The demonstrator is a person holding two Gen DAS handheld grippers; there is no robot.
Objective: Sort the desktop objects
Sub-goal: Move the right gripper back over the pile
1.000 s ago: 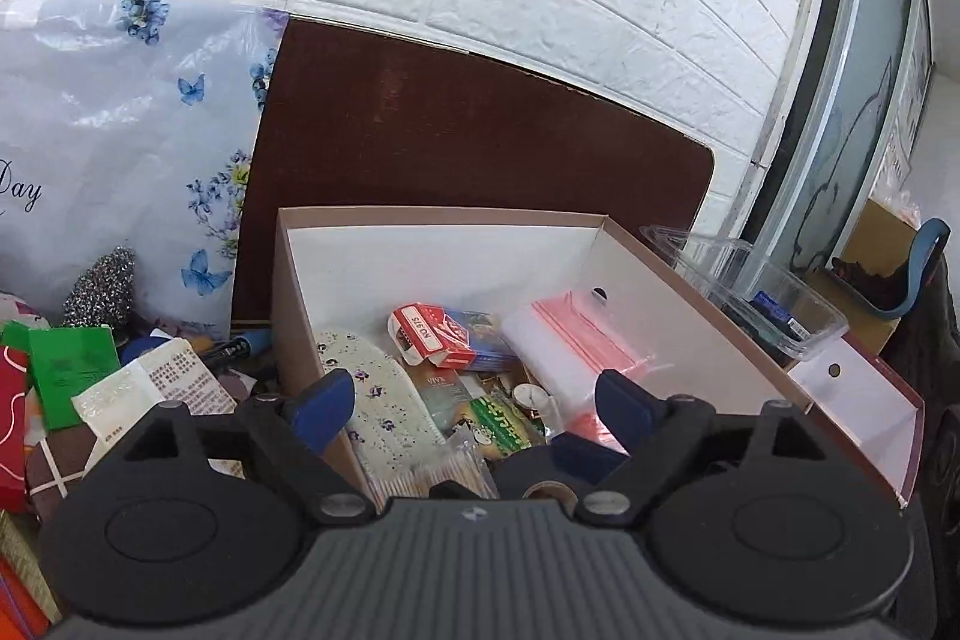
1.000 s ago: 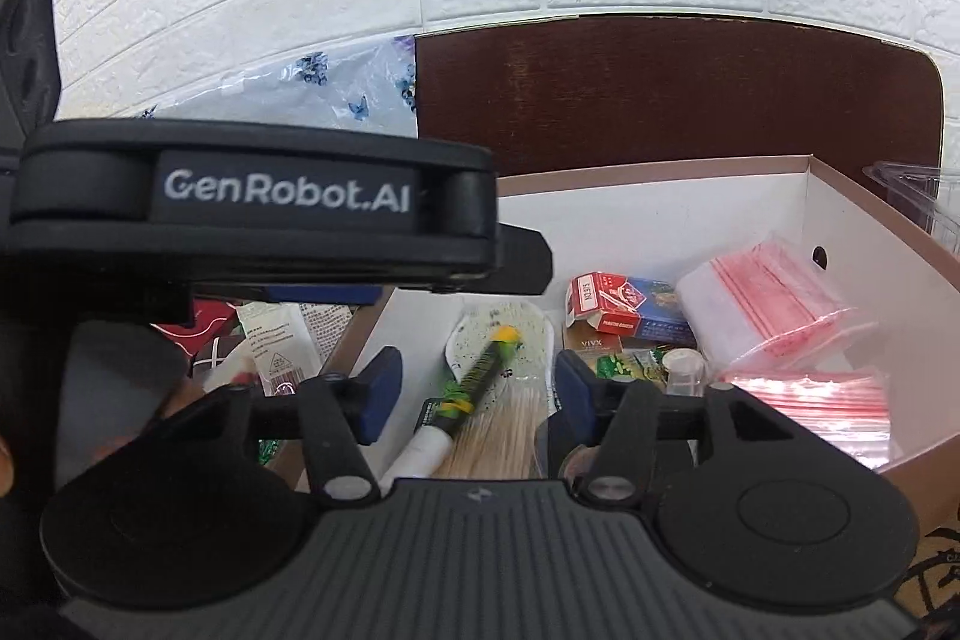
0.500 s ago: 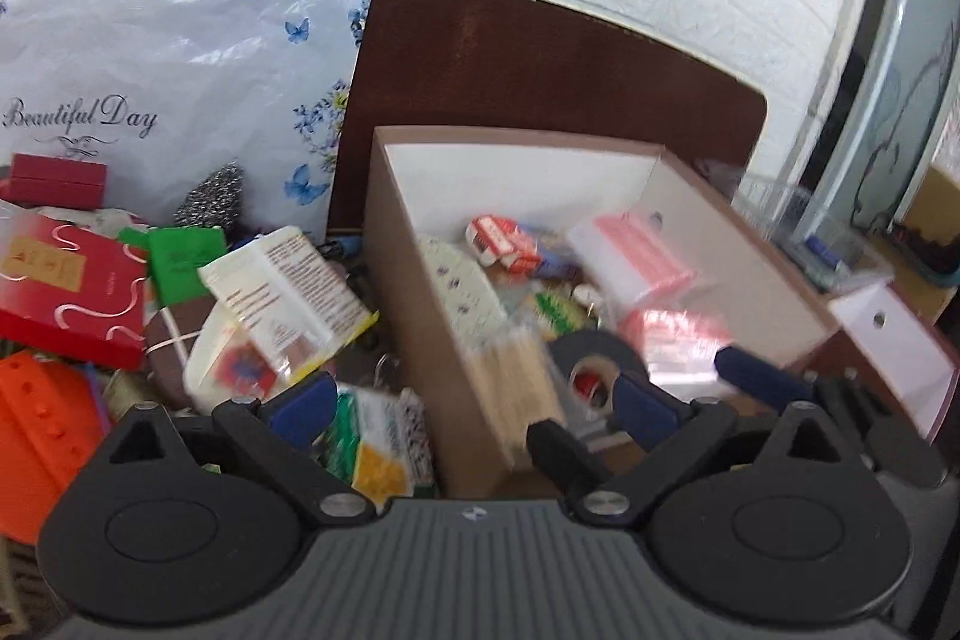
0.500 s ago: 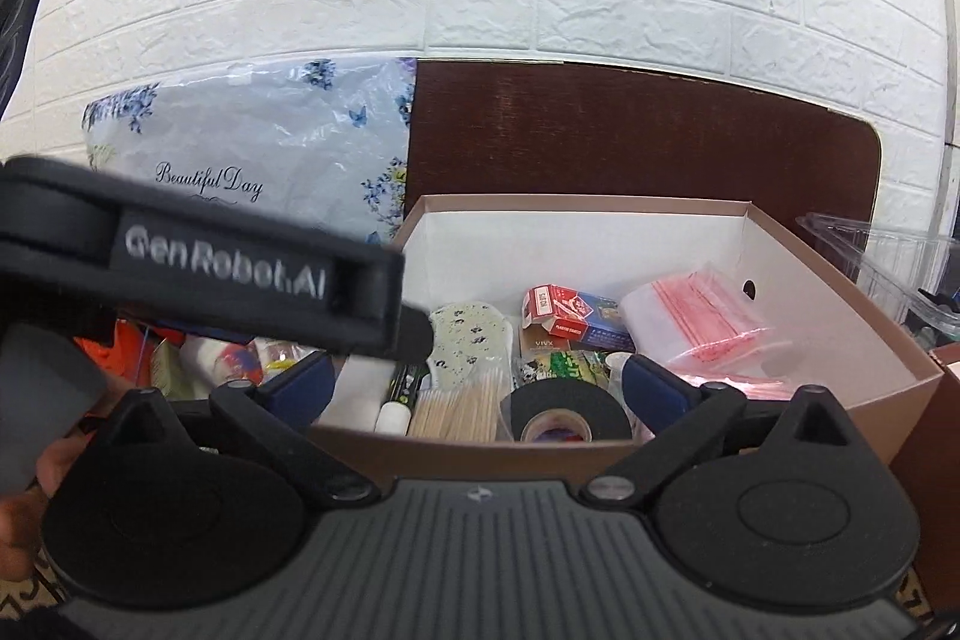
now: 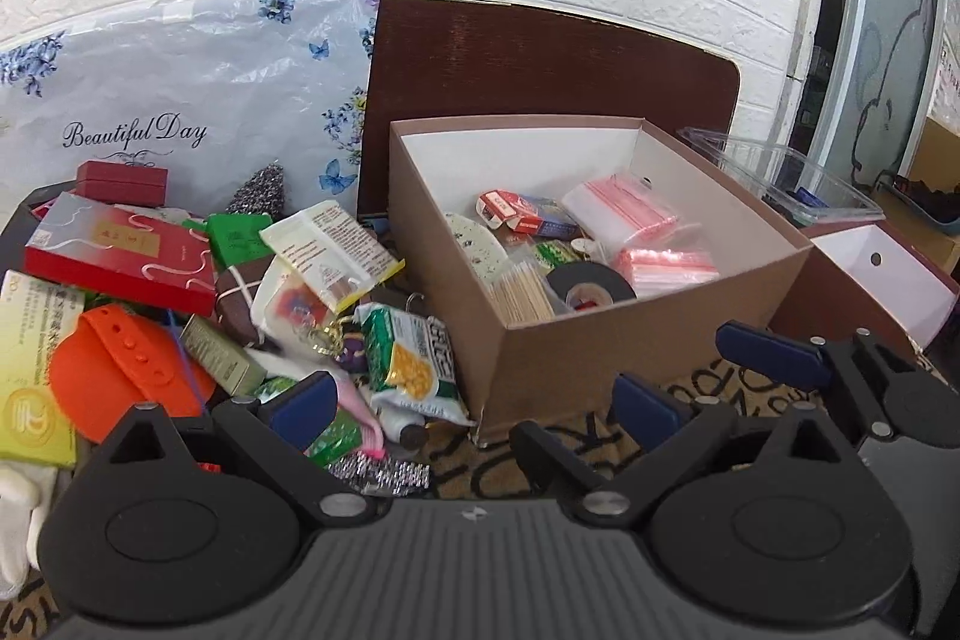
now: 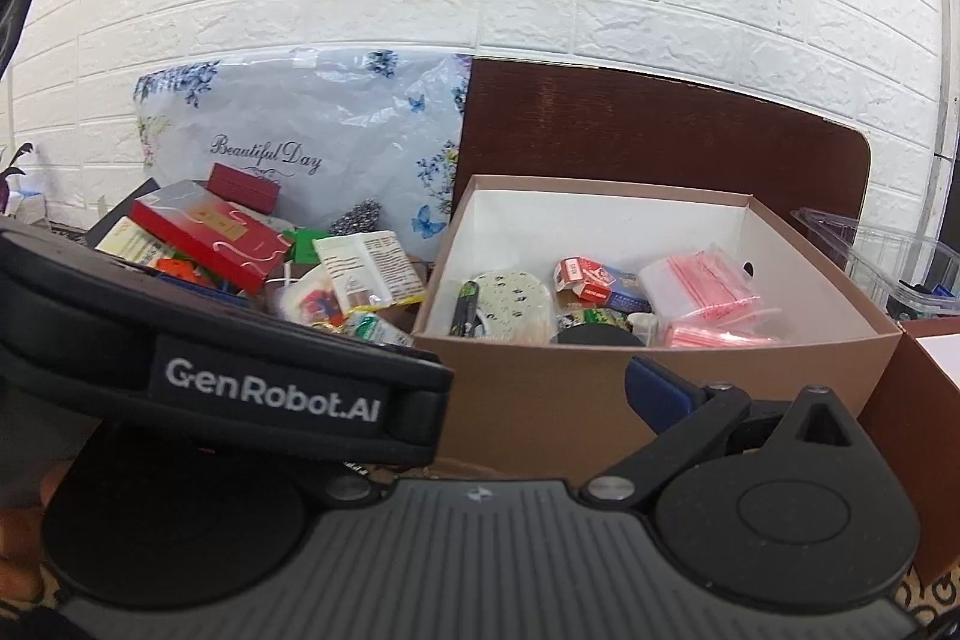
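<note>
A brown cardboard box (image 5: 600, 358) (image 6: 540, 388) holds a black tape roll (image 5: 585, 283), toothpicks (image 5: 519, 292), a card pack (image 5: 522, 214), red-striped zip bags (image 5: 636, 214) and a green-black marker (image 6: 465, 307). A pile of loose items lies left of it: a green-yellow snack packet (image 5: 411, 361), a red flat box (image 5: 120, 253), an orange silicone piece (image 5: 120, 370). My left gripper (image 5: 474, 406) is open and empty, low in front of the box's near left corner. My right gripper (image 6: 534, 394) is open and empty before the box's front wall; its left finger is hidden by the left gripper's body (image 6: 228, 370).
A floral plastic bag (image 5: 180, 100) and a dark brown board (image 5: 540, 64) lean on the white brick wall. A clear plastic tray (image 5: 780, 178) and a white-lined box lid (image 5: 876, 274) sit right of the box. A patterned mat (image 5: 540, 454) covers the table.
Both grippers have pulled back out of the box toward me. The marker that was between the right fingers now lies in the box. The left gripper swung left toward the pile.
</note>
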